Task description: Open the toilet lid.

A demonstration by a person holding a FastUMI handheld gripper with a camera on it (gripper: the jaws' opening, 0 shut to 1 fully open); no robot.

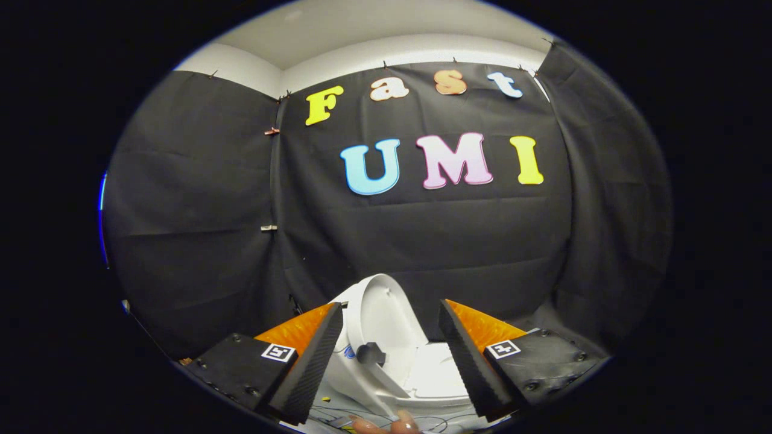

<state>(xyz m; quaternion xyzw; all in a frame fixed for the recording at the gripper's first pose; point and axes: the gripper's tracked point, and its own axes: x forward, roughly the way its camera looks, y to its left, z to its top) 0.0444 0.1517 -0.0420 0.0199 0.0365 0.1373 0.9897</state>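
You are inside a booth hung with black cloth (pixel 422 241), which covers the wall straight ahead and folds round on both sides. Small clips pin the cloth along its top edge, and two more sit on the seam at the left. Above the cloth you see a strip of pale wall and a light ceiling (pixel 374 30). The surface below the toilet is light-coloured, with thin dark cables (pixel 344 416) trailing across it just under the fingers.

Your gripper (pixel 391 367) points forward and a little downward at the toilet. Its two fingers stand well apart, with nothing pinched between them and neither one touching the toilet. Each finger mount carries a small square marker (pixel 278 352).

The toilet (pixel 434 380) is white and sits low in the gap between the fingers, just ahead of them. Its lid (pixel 380 313) is already up, standing nearly upright and tilted slightly back towards the cloth, with the inner face turned towards you. A small dark knob (pixel 370 354) sticks out from the lid's lower part, close to your left finger. The seat and bowl rim lie flat to the right of the raised lid.

Fingertips of a hand (pixel 392 427) show at the very bottom, below the toilet.
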